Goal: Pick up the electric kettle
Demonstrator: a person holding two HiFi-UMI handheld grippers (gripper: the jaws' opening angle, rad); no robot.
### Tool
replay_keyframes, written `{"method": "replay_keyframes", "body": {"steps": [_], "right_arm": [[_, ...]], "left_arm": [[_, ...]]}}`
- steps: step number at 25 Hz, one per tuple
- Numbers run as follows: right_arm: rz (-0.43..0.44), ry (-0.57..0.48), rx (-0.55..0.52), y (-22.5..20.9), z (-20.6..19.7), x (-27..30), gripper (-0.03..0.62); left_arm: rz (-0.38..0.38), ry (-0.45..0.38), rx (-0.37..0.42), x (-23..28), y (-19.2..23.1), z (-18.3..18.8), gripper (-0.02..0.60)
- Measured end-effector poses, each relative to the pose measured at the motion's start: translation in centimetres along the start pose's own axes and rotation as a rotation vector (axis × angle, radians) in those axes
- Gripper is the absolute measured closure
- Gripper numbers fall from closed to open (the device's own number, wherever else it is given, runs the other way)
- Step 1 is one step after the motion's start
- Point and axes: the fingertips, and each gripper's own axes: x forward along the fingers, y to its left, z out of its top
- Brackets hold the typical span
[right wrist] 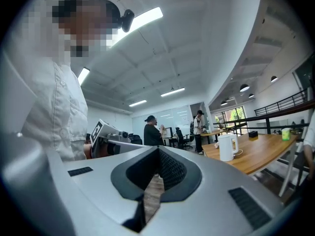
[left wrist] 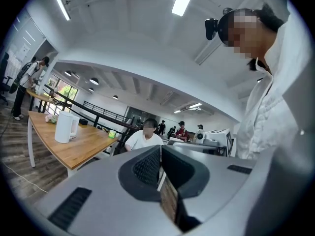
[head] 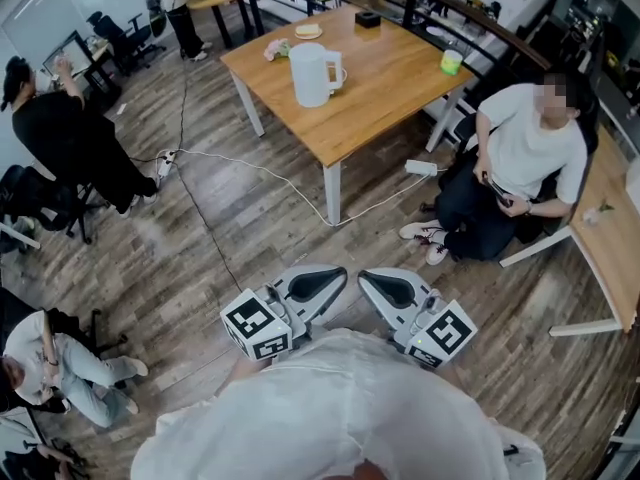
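Note:
The white electric kettle (head: 315, 73) stands upright on a wooden table (head: 380, 98) well ahead of me, its handle to the right. Both grippers are held low against my white coat, far from the kettle. My left gripper (head: 342, 272) and right gripper (head: 364, 275) lie side by side, their tips near each other, both shut and empty. In the left gripper view the kettle (left wrist: 65, 127) shows small at the left, beyond the shut jaws of the left gripper (left wrist: 160, 154). In the right gripper view the kettle (right wrist: 226, 147) stands at the right, past the right gripper (right wrist: 158, 156).
A white cable (head: 260, 173) runs across the wood floor from the table. A seated person in a white shirt (head: 525, 153) is right of the table. A green cup (head: 452, 61) and a black box (head: 368, 18) share the tabletop. Other people sit at left.

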Motion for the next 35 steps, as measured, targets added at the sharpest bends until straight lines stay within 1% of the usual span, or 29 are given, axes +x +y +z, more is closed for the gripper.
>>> {"method": "replay_keyframes", "body": {"steps": [4,7,12,18,23,29,35], "right_arm": [[0.057,-0.063,0.054,-0.2,0.5,0.3,0.579],[0.081,-0.064,0.045,-0.4,0.5,1.2,0.579],[0.098,-0.068,0.04,-1.3,0.7,2.6,0.579],[0.099,-0.069,0.04,-4.2,0.8,5.3,0.579],[0.102,-0.06,0.045,-7.2,1.1,8.6,0.579],[0.107,-0.051,0.048,-11.4,2.0,13.4,0.579],[0.107,-0.041,0.045,-14.6,3.1,19.6,0.579]], "left_arm": [[0.013,0.022,-0.002,0.1,0.6,-0.5,0.572],[0.033,0.029,-0.003,0.0,1.6,-0.4,0.572],[0.069,0.006,0.011,-0.2,3.7,0.7,0.572],[0.086,-0.002,0.011,0.4,7.6,1.5,0.572],[0.106,-0.034,0.002,0.8,12.6,2.9,0.572],[0.121,-0.076,0.0,1.2,19.4,6.2,0.572],[0.108,-0.096,0.0,-0.3,25.7,8.8,0.572]]}}
